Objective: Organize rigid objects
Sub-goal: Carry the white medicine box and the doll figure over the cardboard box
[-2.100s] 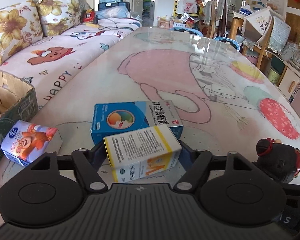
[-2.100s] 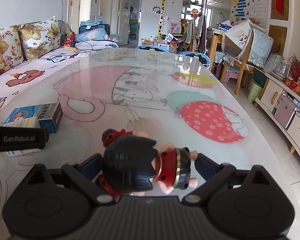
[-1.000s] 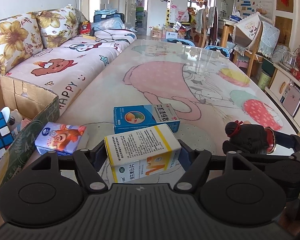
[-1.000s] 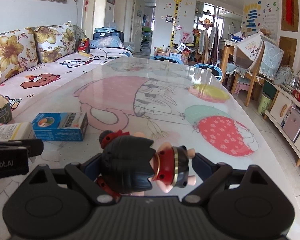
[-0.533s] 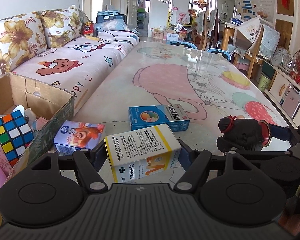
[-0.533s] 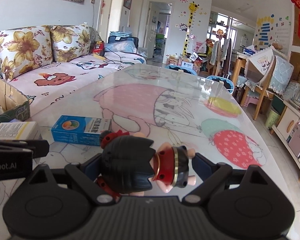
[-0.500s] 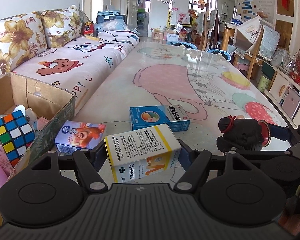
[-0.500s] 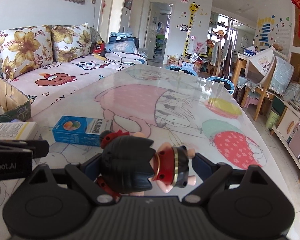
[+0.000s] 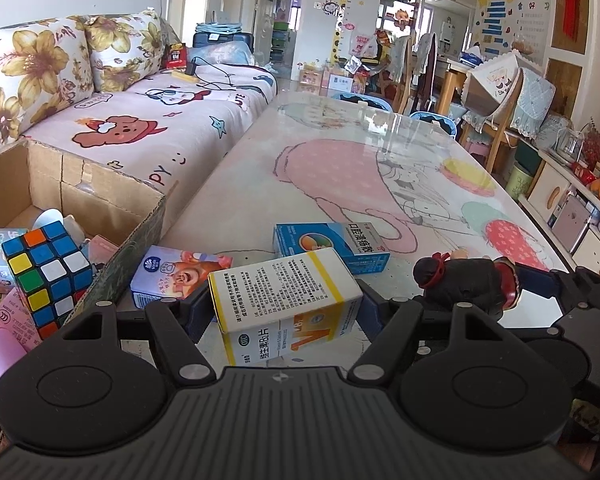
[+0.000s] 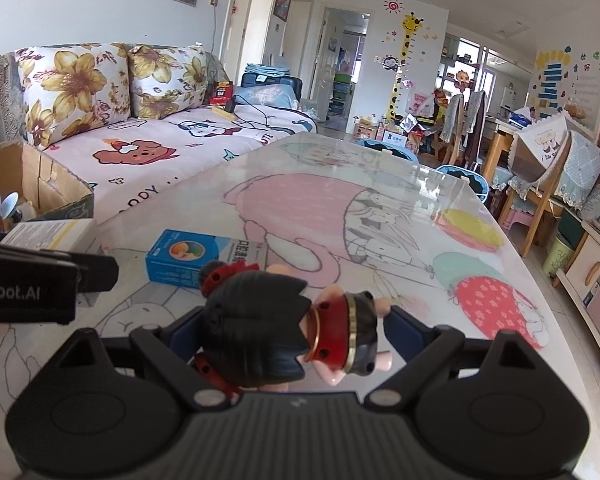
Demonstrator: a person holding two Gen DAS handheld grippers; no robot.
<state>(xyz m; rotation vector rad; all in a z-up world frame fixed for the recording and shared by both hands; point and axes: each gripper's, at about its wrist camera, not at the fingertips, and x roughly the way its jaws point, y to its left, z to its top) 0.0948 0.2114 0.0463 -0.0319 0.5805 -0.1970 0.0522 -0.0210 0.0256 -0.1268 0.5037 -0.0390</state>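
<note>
My left gripper [image 9: 282, 310] is shut on a white and yellow medicine box [image 9: 284, 296], held above the table's near edge. My right gripper [image 10: 288, 334] is shut on a black-haired doll figure [image 10: 284, 332], also seen at the right of the left wrist view [image 9: 464, 286]. A blue medicine box [image 9: 330, 242] [image 10: 196, 258] lies on the table ahead. A pale blue cartoon carton [image 9: 176, 274] lies by the cardboard box [image 9: 100, 204], which holds a Rubik's cube [image 9: 46, 276] and several other items.
The long table has a glass top over a cartoon cloth [image 9: 380, 168]. A sofa with floral cushions [image 9: 40, 76] runs along the left. Chairs and cabinets [image 10: 540, 184] stand at the far right. The left gripper's body [image 10: 28, 286] sits left of the doll.
Both grippers have pulled back and risen with their objects. The cardboard box and Rubik's cube have come further into view at the left; the blue box looks farther off.
</note>
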